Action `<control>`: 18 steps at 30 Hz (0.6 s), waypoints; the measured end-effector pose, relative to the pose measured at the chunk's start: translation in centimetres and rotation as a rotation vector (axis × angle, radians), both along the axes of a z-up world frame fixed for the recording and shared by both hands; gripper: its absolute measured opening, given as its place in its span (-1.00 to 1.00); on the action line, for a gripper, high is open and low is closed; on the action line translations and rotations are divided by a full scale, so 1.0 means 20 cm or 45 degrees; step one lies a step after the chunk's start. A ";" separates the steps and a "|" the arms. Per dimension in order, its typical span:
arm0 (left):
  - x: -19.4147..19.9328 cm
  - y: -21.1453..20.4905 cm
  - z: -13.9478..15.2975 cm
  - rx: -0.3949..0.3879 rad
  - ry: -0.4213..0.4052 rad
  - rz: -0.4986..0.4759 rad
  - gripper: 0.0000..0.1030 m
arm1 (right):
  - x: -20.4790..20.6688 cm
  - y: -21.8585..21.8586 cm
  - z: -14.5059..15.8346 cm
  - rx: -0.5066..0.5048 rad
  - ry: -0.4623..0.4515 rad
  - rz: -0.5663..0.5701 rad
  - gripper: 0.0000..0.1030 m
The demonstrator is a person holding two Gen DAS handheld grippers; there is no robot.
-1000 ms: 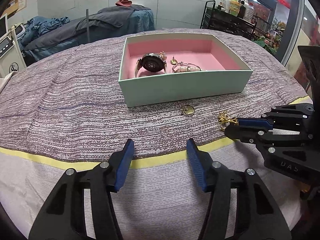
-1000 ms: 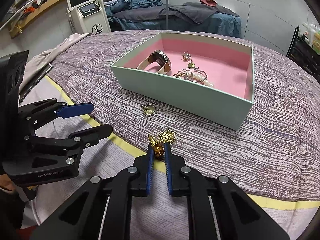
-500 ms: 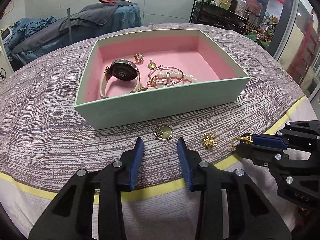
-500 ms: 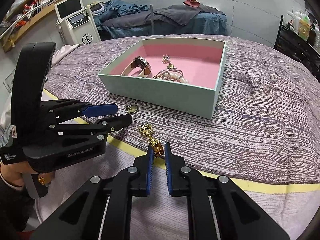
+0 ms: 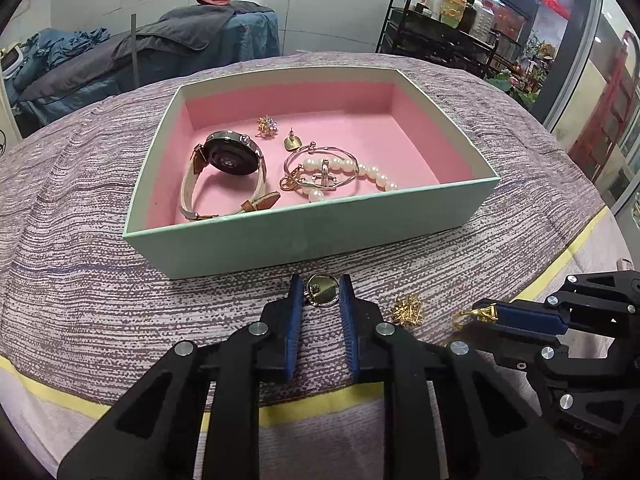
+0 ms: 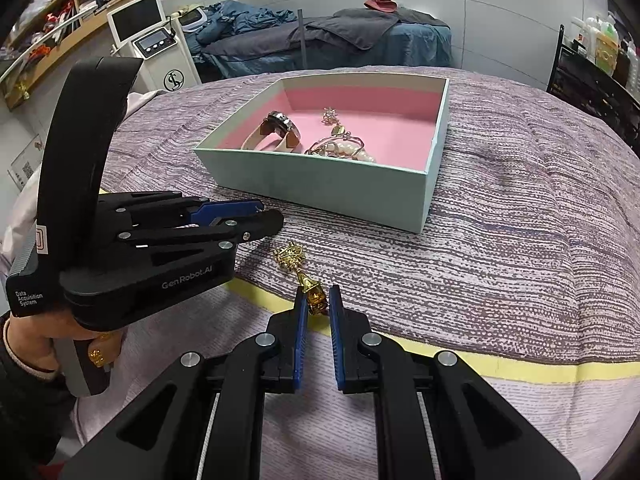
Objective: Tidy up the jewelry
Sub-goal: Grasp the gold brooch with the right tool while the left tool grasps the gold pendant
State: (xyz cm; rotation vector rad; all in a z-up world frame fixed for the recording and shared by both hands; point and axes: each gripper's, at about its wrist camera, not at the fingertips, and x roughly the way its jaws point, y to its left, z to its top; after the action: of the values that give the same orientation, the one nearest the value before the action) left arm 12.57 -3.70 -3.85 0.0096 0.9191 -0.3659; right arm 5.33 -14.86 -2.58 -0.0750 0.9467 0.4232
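Observation:
A round gold pendant (image 5: 322, 294) lies flat on the striped bedspread just before the mint box (image 5: 312, 236). My left gripper (image 5: 321, 300) is closing on the pendant, and its blue pads touch the rim on both sides. In the right wrist view the left gripper (image 6: 270, 213) hides the pendant. My right gripper (image 6: 318, 300) is shut on a gold lantern-shaped earring (image 6: 314, 294), and its tip (image 5: 486, 314) sits at the right in the left wrist view. A gold flower-shaped piece (image 5: 408, 310) (image 6: 290, 256) rests on the bedspread between the two grippers.
The pink-lined box (image 6: 320, 184) holds a watch (image 5: 232, 156), a pearl bracelet (image 5: 344, 168) and two small earrings. A yellow stripe (image 6: 520, 366) crosses the cover near me. A hand (image 6: 36, 344) holds the left gripper. A massage bed, a screen unit and a bottle cart stand behind.
The left gripper came forward to the round pendant and its jaws narrowed around it. The right gripper stayed shut on the gold earring and drew it slightly away from the flower piece.

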 end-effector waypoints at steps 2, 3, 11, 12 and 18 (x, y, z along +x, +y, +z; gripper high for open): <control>-0.01 0.02 0.01 -0.010 -0.002 0.011 -0.75 | 0.00 0.00 0.00 0.000 -0.001 0.000 -0.80; -0.02 0.03 0.01 -0.015 -0.002 0.011 -0.75 | 0.00 0.00 0.00 -0.001 -0.001 0.001 -0.80; -0.05 0.06 0.01 -0.020 -0.025 0.044 -0.75 | 0.00 0.00 0.00 -0.004 0.002 0.002 -0.80; -0.05 0.06 0.02 -0.016 -0.033 0.047 -0.74 | 0.00 0.00 0.00 -0.003 0.000 0.001 -0.80; -0.04 0.02 0.02 0.032 -0.051 0.026 0.08 | 0.00 0.01 -0.01 -0.006 0.002 -0.006 -0.80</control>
State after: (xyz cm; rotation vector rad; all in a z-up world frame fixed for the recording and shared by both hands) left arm 11.81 -3.30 -3.53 0.0306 0.8837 -0.3336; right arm 5.29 -14.71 -2.78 -0.0767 0.9489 0.4165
